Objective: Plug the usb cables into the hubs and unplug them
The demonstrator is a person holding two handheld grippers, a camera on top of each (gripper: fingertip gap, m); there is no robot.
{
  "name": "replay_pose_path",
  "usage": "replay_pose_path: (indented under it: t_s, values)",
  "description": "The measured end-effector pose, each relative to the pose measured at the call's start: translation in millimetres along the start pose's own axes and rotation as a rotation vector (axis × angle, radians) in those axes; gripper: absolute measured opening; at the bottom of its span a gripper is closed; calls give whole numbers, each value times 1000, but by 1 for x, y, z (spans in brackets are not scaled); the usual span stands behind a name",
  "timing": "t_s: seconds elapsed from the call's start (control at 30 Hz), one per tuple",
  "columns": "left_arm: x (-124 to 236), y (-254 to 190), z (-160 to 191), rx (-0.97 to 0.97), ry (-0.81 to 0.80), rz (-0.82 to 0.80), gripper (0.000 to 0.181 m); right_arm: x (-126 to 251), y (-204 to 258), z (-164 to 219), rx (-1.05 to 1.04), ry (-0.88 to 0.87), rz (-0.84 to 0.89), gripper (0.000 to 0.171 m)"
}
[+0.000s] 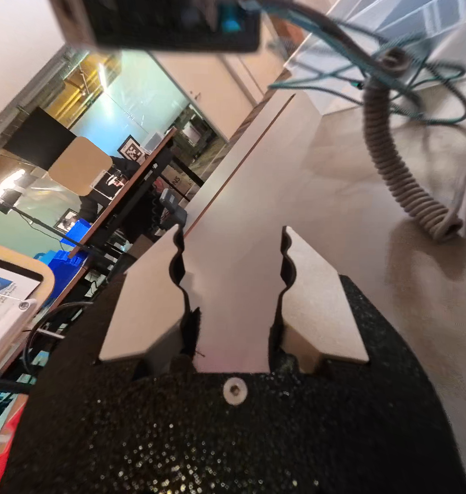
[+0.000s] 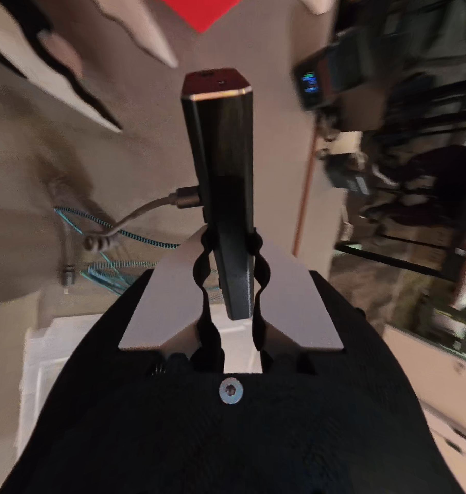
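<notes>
My right gripper [image 2: 228, 235] is shut on a dark grey USB hub [image 2: 221, 165] and holds it up above the table, long axis pointing away from me. A grey USB cable [image 2: 151, 205] is plugged into the hub's left side. A teal braided cable [image 2: 135, 238] lies looped on the table below. In the left wrist view the hub [image 1: 170, 24] shows blurred at the top edge, with a blue port. My left gripper [image 1: 233, 232] is open and empty, below the hub. The grey coiled cable [image 1: 395, 165] hangs from the hub to the table, beside the teal cable [image 1: 403, 107].
The beige table [image 1: 333, 187] has an edge running diagonally on the left. Beyond it is another desk [image 1: 135, 184], blue bins [image 1: 66, 256] and a person. A white box [image 2: 71, 374] lies under the right gripper. The left gripper's fingers [image 2: 149, 34] show at the top of the right wrist view.
</notes>
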State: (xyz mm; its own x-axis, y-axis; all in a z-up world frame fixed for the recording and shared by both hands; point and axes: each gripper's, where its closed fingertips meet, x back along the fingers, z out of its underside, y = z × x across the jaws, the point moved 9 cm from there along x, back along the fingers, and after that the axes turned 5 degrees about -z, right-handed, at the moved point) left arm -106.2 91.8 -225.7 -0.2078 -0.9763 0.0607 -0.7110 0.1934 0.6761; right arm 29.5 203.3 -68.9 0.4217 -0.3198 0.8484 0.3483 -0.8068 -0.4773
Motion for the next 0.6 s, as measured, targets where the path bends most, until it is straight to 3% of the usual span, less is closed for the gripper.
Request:
replay_pose_path:
  t_s: [0.4,0.6]
  values:
    - [-6,-8,5,-15,62,70,62,177,-70,11,-99,58,661,27]
    - [-7,-9,7,-6,75,82,62,252,-108,15,-161,135,882,27]
